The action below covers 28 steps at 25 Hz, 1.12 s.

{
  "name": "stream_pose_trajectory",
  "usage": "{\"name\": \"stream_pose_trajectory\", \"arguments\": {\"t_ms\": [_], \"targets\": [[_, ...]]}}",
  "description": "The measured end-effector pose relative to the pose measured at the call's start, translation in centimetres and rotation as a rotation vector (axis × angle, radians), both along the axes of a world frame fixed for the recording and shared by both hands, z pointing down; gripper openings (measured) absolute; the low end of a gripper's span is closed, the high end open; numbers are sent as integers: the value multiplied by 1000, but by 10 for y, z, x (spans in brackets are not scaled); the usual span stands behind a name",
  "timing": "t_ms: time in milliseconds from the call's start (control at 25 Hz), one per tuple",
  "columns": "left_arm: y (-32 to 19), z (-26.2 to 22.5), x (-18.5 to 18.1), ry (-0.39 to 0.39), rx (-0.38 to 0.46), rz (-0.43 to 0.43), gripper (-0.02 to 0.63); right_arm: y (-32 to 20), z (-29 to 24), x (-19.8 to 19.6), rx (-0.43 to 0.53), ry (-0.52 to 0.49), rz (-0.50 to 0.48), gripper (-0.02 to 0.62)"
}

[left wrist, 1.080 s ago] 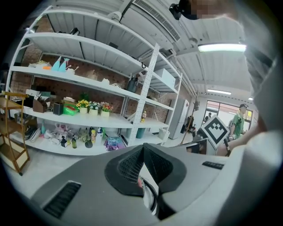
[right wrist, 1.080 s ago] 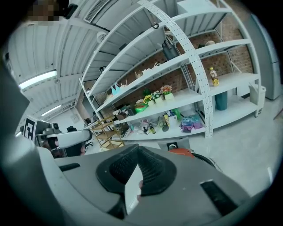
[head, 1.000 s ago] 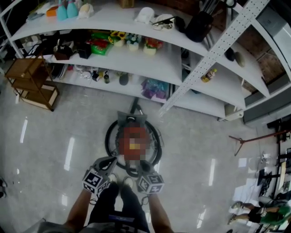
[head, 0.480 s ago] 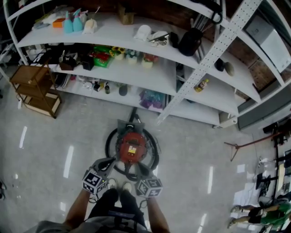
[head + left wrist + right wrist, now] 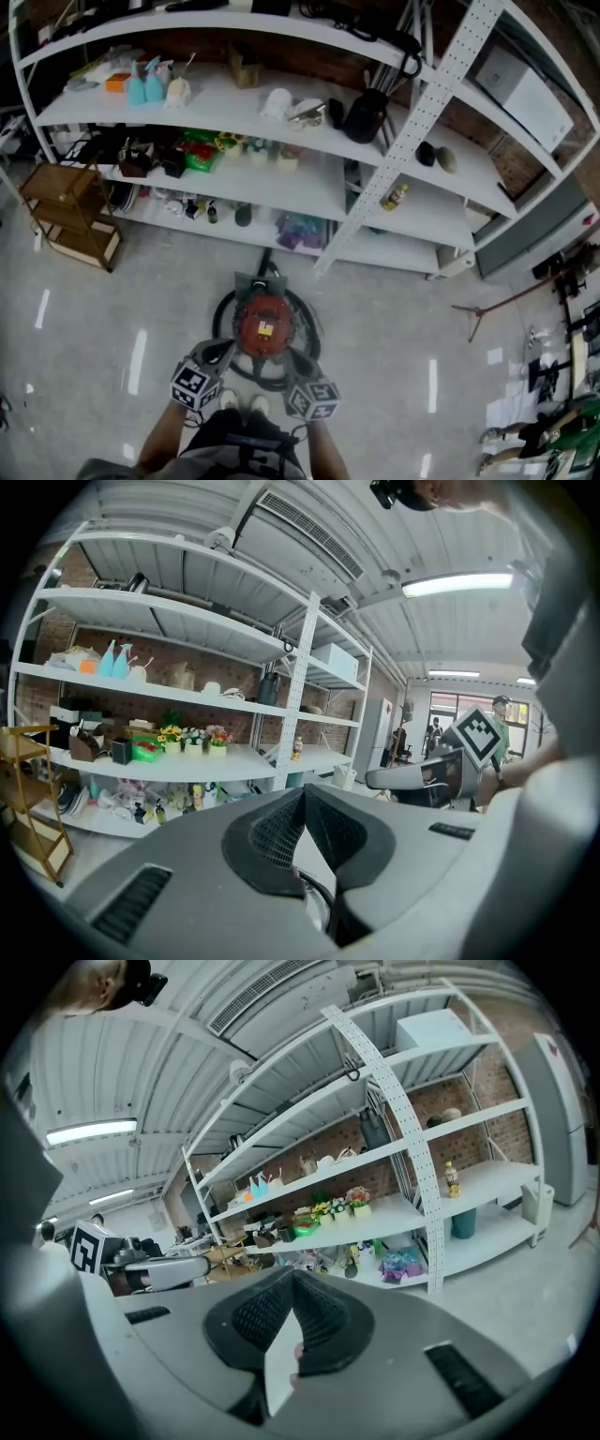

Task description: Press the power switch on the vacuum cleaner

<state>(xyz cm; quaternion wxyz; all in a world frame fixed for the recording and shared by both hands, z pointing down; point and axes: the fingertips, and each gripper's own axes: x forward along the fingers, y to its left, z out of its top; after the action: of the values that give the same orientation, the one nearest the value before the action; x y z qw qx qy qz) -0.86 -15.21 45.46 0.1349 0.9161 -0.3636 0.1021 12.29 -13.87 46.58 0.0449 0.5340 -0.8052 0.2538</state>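
In the head view a round red vacuum cleaner point(image 5: 263, 323) stands on the floor, ringed by its black hose point(image 5: 223, 309). My left gripper point(image 5: 226, 351) hovers at its near left side and my right gripper point(image 5: 290, 356) at its near right side, both just short of the red top. The tips of each gripper meet with nothing held between them. The left gripper view looks along the closed left gripper point(image 5: 303, 794) toward the shelves, with the right gripper point(image 5: 375, 779) at its right. The right gripper view shows the closed right gripper point(image 5: 292, 1279). The switch itself is too small to make out.
A tall white shelving unit point(image 5: 281, 122) full of small goods stands just beyond the vacuum. A small wooden rack point(image 5: 70, 220) sits on the floor at the left. The person's shoes point(image 5: 242, 403) are right behind the vacuum. Another person point(image 5: 553, 436) is far right.
The head view has tilted up and shows more shelves, so the vacuum sits lower in the frame. Both grippers stay shut at the vacuum's near side.
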Motion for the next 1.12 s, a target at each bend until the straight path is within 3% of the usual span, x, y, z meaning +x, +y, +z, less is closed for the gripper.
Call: {"name": "stream_pose_trajectory", "arguments": {"t_ms": [440, 1120], "targets": [[-2, -39, -1, 16, 66, -21, 6, 12, -52, 18, 92, 3, 32, 12], [29, -78, -9, 40, 148, -42, 6, 62, -79, 16, 130, -29, 36, 12]]}}
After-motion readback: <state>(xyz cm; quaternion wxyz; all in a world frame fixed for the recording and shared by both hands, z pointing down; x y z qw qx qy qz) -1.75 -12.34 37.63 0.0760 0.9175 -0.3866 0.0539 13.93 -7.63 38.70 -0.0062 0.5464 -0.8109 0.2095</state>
